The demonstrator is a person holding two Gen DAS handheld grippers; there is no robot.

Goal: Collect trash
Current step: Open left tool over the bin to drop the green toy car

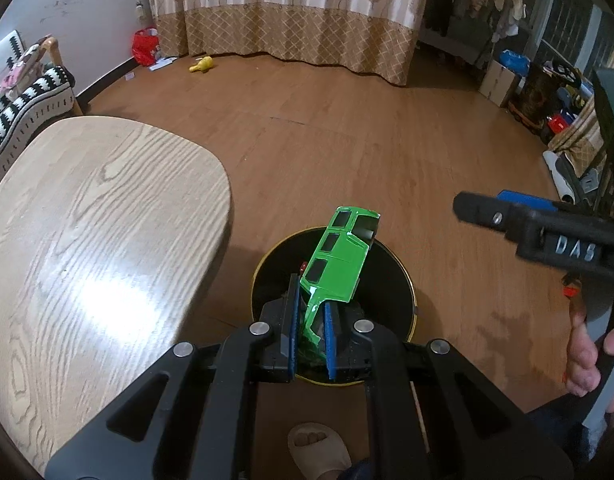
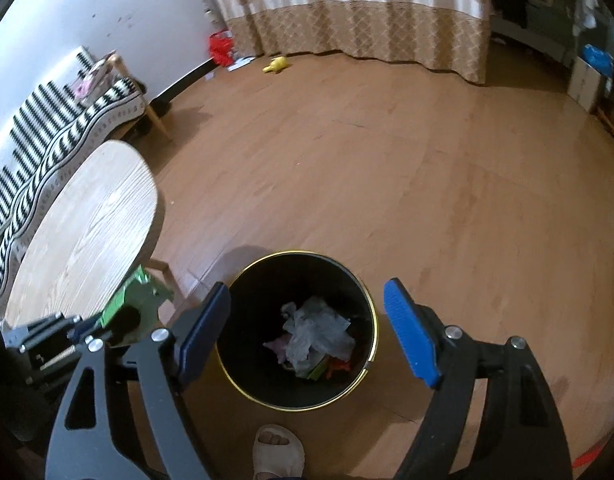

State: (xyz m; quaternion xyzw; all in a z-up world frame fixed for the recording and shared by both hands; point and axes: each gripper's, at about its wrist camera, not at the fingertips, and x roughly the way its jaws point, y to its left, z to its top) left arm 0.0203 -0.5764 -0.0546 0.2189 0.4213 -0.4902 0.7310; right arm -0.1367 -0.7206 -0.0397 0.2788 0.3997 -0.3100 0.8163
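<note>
While one hand-held gripper (image 1: 311, 334) pinches one green toy car shell (image 1: 339, 256), the other hand-held gripper (image 2: 307, 330) gapes above one bin (image 2: 243, 380).

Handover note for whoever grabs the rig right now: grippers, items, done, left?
Left gripper: shut on the green toy car shell, held above the black bin.
Right gripper: open, nothing between its fingers, over the bin mouth.
Done: crumpled grey plastic and other scraps already lie in the bin.
Left: release the car shell into the bin. A yellow item and a red bag lie on the floor by the curtain; trash or not is unclear.
</note>
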